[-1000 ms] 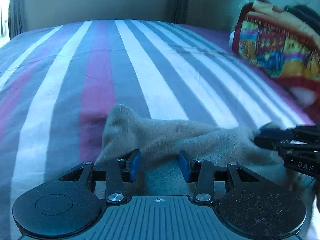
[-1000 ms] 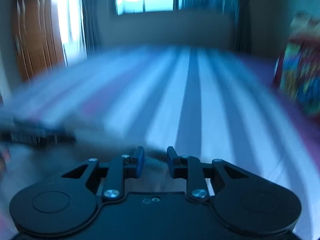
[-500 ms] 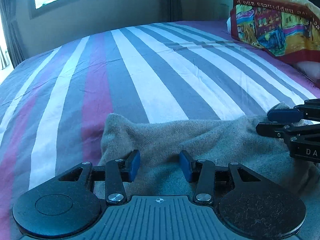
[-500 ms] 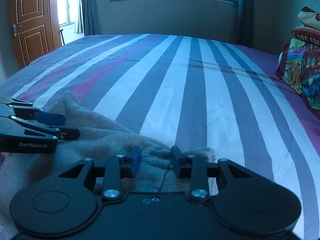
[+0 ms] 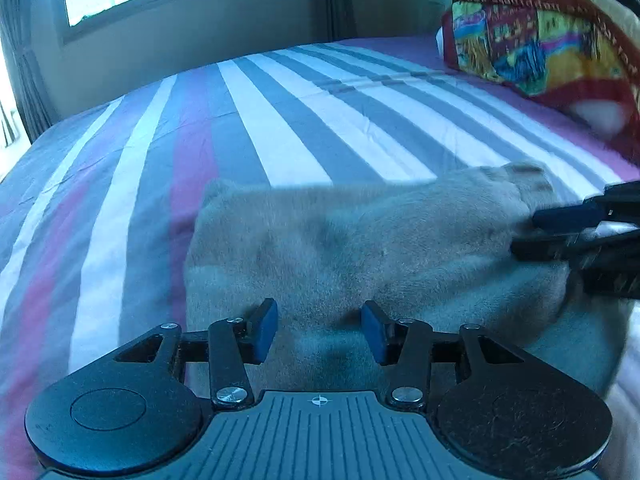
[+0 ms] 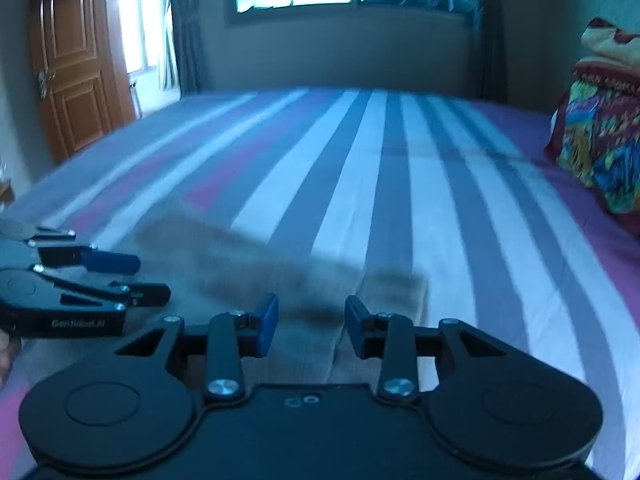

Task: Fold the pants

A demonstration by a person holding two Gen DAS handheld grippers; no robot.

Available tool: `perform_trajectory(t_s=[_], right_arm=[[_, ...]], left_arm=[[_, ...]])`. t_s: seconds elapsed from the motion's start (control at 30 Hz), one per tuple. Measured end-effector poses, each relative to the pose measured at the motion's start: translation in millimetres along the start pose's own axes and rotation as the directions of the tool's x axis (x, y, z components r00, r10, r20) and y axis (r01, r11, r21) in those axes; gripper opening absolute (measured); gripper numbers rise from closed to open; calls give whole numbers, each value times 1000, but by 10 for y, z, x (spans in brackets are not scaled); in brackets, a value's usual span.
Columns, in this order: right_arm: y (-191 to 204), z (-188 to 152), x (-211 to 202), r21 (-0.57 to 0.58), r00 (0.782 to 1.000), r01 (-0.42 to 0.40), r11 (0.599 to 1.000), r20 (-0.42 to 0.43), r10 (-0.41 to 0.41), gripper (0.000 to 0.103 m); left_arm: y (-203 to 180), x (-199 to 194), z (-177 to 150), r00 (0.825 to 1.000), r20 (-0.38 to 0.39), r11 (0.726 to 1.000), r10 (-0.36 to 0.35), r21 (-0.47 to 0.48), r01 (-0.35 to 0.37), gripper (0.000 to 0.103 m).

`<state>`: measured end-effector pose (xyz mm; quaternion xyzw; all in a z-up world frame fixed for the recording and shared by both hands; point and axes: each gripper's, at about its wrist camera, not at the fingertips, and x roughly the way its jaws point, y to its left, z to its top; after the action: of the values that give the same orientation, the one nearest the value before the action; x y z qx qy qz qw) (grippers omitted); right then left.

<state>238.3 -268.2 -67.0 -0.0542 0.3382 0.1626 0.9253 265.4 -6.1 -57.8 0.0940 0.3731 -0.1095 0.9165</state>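
Right wrist view: left tongs (image 6: 136,276), marked "GenRobot.AI", and right tongs (image 6: 310,326) both spread over pants (image 6: 248,276).

Stripes, grey-beige fleece and blue-tipped black tools

The bedsheet (image 5: 280,128) runs in white, grey, purple and magenta stripes. The pants (image 5: 360,240) are plain grey-beige. Both the left gripper (image 5: 319,330) and right gripper (image 6: 311,326) are black with blue finger pads. The blanket (image 5: 540,36) is multicoloured: red, yellow, blue. The door (image 6: 72,64) is brown wood.
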Motion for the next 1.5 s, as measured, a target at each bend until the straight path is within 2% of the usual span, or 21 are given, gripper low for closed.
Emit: perform_trajectory(t_s=[0.03,0.1,0.17,0.23,0.3,0.37,0.43,0.5,0.6,0.73,0.77,0.87,0.97,1.07,1.2,1.3,1.37,1.4,1.5], right_arm=[[10,-63,82,-15,999,10,1000,-42,-11,38],[40,-137,124,-53,999,21,998,-25,-23,38],[29,-75,49,-33,1000,20,999,-22,-20,37],[7,-34,-151,8,1000,-3,1000,28,3,38],[-36,-78,-357,40,997,-16,999,79,12,39],[-49,-203,-388,54,998,-25,998,64,21,41],[-30,-417,-197,39,1000,19,999,-13,-18,42],[37,-537,-160,7,999,45,999,30,-45,45],[123,-503,-164,-18,997,71,997,33,-70,50],[193,-534,-298,-40,996,85,996,40,-83,69],[179,-569,-316,-40,994,101,994,34,-100,72],[90,-644,-399,30,996,79,996,28,-80,76],[3,-707,-344,104,999,50,993,-12,-49,78],[-189,-731,-314,255,999,5,967,-41,6,82],[-329,-815,-344,366,997,-56,929,-32,72,87],[-518,-856,-400,484,991,-117,867,-4,135,84],[-575,-869,-456,507,991,-125,853,20,134,83],[-578,-862,-453,506,992,-121,854,25,126,83],[-545,-809,-327,512,992,-104,852,-5,125,84]], left_arm=[[-22,-9,-13,1000,4,1000,9,10,-9,48],[13,-115,-8,1000,15,1000,2,-31,-2,48],[83,-320,-78,998,65,997,-10,-81,16,48],[164,-530,-236,995,95,992,21,-122,-9,48],[222,-633,-412,995,92,987,31,-162,-16,48],[208,-605,-558,998,44,988,33,-152,-26,48],[110,-575,-619,998,34,994,57,-94,-54,50],[79,-601,-589,997,27,994,73,-86,-71,50],[85,-660,-607,997,35,993,75,-93,-72,50],[85,-773,-740,995,46,990,86,-117,-80,51],[85,-798,-755,995,45,988,90,-126,-84,56],[171,-847,-843,995,45,981,88,-175,-78,73],[300,-860,-951,998,42,972,56,-232,-45,79],[393,-912,-1062,998,51,966,39,-259,-25,81],[508,-948,-1193,996,84,944,-7,-327,34,81],[563,-958,-1224,994,108,935,-24,-351,60,81],[586,-924,-1208,992,119,933,-38,-352,78,81],[619,-872,-1195,992,112,924,-62,-370,99,81],[751,-657,-1194,985,94,873,-148,-456,175,81]])
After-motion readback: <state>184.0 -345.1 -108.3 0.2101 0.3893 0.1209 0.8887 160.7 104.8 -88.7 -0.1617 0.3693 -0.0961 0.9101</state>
